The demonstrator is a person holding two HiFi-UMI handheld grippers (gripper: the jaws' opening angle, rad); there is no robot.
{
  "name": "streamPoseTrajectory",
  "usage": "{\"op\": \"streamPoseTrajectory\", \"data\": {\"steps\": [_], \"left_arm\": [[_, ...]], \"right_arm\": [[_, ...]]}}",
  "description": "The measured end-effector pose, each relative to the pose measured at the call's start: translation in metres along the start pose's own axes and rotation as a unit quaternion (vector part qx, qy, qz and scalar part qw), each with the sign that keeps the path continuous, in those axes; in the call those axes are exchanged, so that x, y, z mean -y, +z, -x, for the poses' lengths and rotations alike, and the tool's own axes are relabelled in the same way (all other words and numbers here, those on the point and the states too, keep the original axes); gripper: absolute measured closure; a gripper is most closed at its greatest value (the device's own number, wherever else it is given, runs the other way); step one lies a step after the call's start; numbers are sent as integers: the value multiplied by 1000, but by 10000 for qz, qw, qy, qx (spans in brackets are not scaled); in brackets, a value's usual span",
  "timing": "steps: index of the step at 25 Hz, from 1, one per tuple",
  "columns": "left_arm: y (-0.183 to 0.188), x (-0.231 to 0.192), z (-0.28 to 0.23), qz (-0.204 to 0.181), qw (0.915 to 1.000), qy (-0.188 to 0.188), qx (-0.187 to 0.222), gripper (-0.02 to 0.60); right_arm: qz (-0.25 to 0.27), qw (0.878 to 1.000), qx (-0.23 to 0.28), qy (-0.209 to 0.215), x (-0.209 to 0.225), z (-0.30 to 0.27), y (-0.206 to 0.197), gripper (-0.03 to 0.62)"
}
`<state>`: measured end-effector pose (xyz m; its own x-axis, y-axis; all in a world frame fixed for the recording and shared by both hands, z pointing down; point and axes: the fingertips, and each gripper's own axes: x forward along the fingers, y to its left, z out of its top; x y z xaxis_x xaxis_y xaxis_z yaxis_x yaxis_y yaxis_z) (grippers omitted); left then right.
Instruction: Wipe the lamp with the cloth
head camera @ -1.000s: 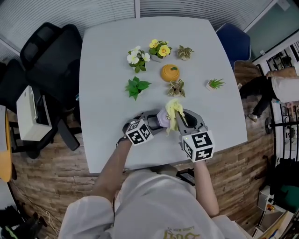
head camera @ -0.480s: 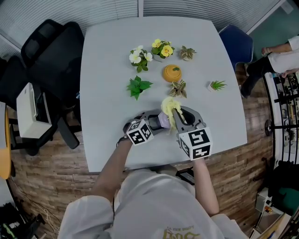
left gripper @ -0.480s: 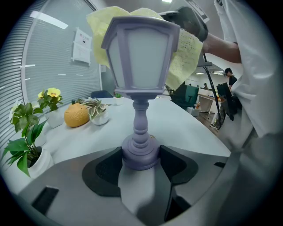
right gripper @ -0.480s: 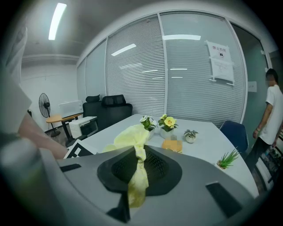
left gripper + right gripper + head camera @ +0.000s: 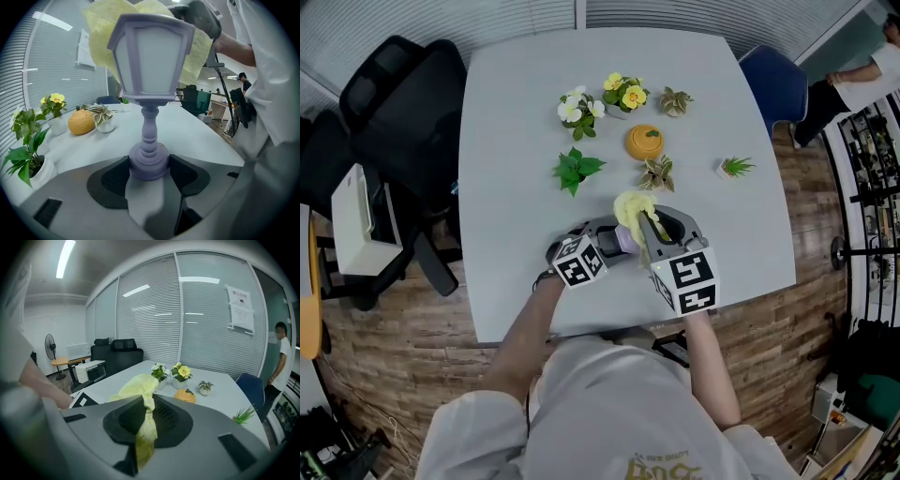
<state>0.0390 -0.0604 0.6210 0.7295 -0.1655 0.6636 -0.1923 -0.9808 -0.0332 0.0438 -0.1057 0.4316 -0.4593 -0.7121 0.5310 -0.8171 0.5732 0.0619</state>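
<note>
A small lilac lantern-shaped lamp [image 5: 149,70] stands upright with its round base clamped between the jaws of my left gripper [image 5: 149,171], which is shut on it. In the head view the lamp [image 5: 625,240] shows just right of the left gripper [image 5: 605,246]. A yellow cloth [image 5: 634,206] is draped over the lamp's top and far side; in the left gripper view the cloth [image 5: 105,28] hangs behind the lamp head. My right gripper [image 5: 653,230] is shut on the cloth [image 5: 144,427], pressing it against the lamp from above.
On the grey table [image 5: 516,122] beyond the lamp stand several small potted plants [image 5: 574,172] and an orange pumpkin-shaped pot [image 5: 644,142]. A black office chair [image 5: 403,103] is at the table's left, a blue chair [image 5: 773,80] at the right. A person [image 5: 858,84] walks at far right.
The right gripper and the cloth have shifted slightly up and left over the lamp's top. The left gripper keeps the lamp still. The person at right has moved farther away.
</note>
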Motion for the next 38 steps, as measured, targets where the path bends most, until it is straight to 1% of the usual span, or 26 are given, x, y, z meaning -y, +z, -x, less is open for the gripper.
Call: {"op": "streamPoseTrajectory", "data": {"steps": [7, 10, 12, 14, 17, 19, 24, 31, 38], "left_arm": [[-1, 0, 0, 11, 10000, 7, -10, 308], [-1, 0, 0, 27, 10000, -5, -25, 308], [-1, 0, 0, 41, 10000, -15, -36, 308], [-1, 1, 0, 46, 10000, -12, -39, 308], [1, 1, 0, 41, 10000, -9, -31, 308], [0, 1, -1, 38, 10000, -12, -25, 308], [0, 0, 0, 36, 10000, -21, -18, 308], [-1, 0, -1, 43, 10000, -28, -35, 308], [-2, 0, 0, 52, 10000, -34, -39, 308]], "right_arm": [[309, 9995, -52, -47, -6, 1, 4, 556], [530, 9985, -13, -126, -8, 3, 8, 556], [677, 9977, -3, -88, -14, 3, 10, 556], [909, 9958, -38, -58, -21, 3, 11, 556], [1347, 9908, -89, -127, -29, 2, 11, 556], [1519, 9883, -80, -137, -33, 2, 9, 556], [1607, 9870, -4, -56, -39, 6, 9, 556], [1774, 9837, 157, 227, -52, 15, 4, 556], [1631, 9856, 237, 379, -57, 25, -3, 556]]}}
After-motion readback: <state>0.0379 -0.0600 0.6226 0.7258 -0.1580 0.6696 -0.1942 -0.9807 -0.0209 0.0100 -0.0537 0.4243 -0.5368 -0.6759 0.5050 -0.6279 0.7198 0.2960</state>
